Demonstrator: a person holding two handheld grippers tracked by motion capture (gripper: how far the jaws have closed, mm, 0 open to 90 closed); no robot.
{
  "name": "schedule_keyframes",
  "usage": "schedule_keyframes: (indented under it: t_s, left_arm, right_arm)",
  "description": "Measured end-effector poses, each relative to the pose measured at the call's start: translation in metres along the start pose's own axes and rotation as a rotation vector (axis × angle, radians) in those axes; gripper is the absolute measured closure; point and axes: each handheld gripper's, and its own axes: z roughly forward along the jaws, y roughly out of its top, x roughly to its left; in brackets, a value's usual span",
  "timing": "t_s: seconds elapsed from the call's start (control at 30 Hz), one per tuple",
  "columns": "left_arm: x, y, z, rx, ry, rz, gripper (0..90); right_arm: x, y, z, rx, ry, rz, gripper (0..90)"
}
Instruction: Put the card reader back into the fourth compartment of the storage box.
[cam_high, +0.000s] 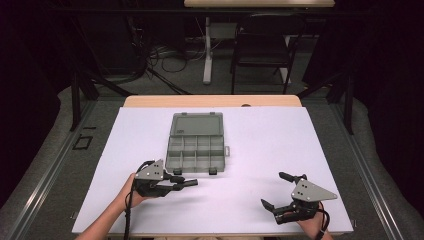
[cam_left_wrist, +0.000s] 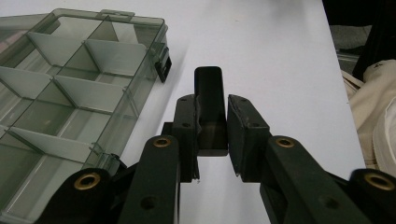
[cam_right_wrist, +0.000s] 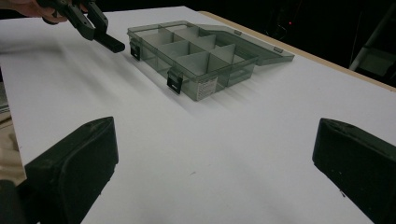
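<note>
Left hand-held gripper (cam_high: 189, 182): clamped on a small black block (cam_left_wrist: 209, 105), near the open organiser box (cam_high: 195, 150).
Right hand-held gripper (cam_high: 276, 190): jaws wide, empty, over the white surface (cam_high: 260, 135).

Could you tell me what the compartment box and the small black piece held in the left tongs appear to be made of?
The compartment box looks like smoky, translucent hard plastic: the white table shows through its walls and dividers, and its black latches seem plastic too. The small black piece in the left tongs looks like smooth, semi-matte black plastic with rounded corners, though rubber cannot be ruled out.
</note>
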Motion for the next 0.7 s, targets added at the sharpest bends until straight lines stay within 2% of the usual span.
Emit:
schedule_keyframes:
  t_s: [0.3,0.7]
  left_arm:
    - [0.0003,0.0036,-0.003,-0.03,0.05,-0.019,74.3]
    - [-0.0013,0.0082,-0.0031,-0.038,0.087,-0.035,74.3]
  right_arm:
    - [-0.0002,0.0,0.0,0.0,-0.002,0.0,0.0]
    - [-0.0002,0.0,-0.0004,0.002,-0.004,-0.001,0.0]
